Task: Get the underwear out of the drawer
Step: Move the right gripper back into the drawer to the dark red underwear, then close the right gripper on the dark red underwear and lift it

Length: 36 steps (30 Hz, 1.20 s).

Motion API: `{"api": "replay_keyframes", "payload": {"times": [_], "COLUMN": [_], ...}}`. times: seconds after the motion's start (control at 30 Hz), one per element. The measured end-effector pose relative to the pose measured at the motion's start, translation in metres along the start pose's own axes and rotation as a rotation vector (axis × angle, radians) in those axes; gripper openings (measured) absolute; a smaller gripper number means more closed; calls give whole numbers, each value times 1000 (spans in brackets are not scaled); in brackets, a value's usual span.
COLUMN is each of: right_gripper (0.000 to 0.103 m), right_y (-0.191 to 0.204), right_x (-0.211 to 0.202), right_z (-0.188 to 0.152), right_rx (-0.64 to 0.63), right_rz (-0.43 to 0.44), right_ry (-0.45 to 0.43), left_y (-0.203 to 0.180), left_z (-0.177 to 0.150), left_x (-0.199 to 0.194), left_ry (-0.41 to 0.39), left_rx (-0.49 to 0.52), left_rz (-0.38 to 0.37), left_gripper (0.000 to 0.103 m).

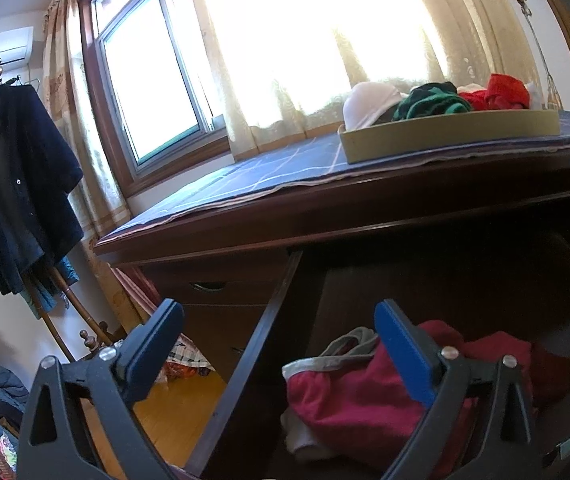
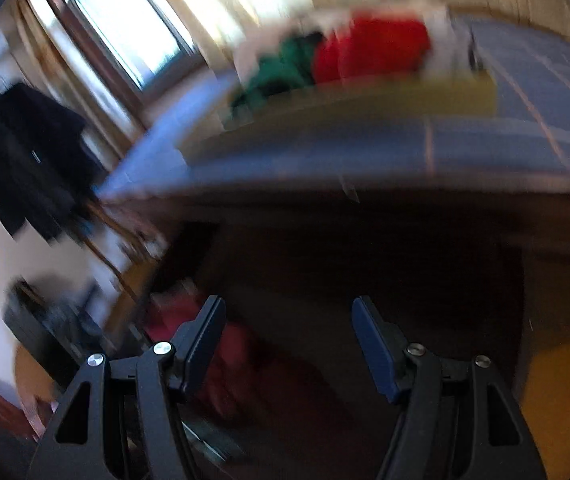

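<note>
Left tongs released, straddling the drawer's side wall. Right tongs released, empty. Red underwear lies in the drawer; risk: closing jaws catch the wall, not cloth.

Drawer standing open; crumpled red underwear with grey-white band lying inside, at drawer's 6 o'clock end.

My left cam sits low, right at the open drawer, looking up along the dresser at the window. Right one's blurry, higher, tilted down into it. Both catch the tray on top.
</note>
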State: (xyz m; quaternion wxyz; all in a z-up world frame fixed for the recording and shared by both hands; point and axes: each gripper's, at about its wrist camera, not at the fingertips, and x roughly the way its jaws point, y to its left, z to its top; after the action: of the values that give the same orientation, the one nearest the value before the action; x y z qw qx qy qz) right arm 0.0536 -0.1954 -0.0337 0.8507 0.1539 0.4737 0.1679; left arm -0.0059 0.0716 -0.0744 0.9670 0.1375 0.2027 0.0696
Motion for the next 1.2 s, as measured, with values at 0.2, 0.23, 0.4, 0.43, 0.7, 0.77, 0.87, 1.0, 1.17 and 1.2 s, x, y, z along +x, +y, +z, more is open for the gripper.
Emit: {"api": "replay_keyframes", "payload": {"times": [0.2,0.23,0.4,0.43,0.7,0.77,0.87,1.0,1.17,1.2], "right_gripper": [68,68,68,68,68,64,45,40,33,33], "right_y": [3,5,30,32,37,39,35,30,9,6], "right_x": [36,42,82,88,123,127,136,137,128,126], "right_z": [-25,-27,-31,-30,-28,-28,-32,-35,-41,-41], "right_rx": [-46,-62,-204,-215,-257,-262,-228,-217,-134,-121], "right_rz": [-7,-6,-59,-59,-68,-51,-13,7,43,44], "right_ry": [263,285,403,424,540,554,588,590,569,562], "left_y": [1,1,1,2,1,1,1,1,1,1], "left_z": [0,0,-1,-1,-2,-2,-2,-2,-2,-2], "left_x": [0,0,-1,-1,-2,-2,-2,-2,-2,-2], "left_ry": [9,9,6,5,1,1,1,1,1,1], "left_rx": [-6,-7,-3,-3,-2,-1,-2,-2,-2,-1], "left_rz": [-4,-4,-9,-9,-8,-8,-8,-8,-8,-9], "left_gripper": [98,98,98,98,98,98,98,98,98,98]}}
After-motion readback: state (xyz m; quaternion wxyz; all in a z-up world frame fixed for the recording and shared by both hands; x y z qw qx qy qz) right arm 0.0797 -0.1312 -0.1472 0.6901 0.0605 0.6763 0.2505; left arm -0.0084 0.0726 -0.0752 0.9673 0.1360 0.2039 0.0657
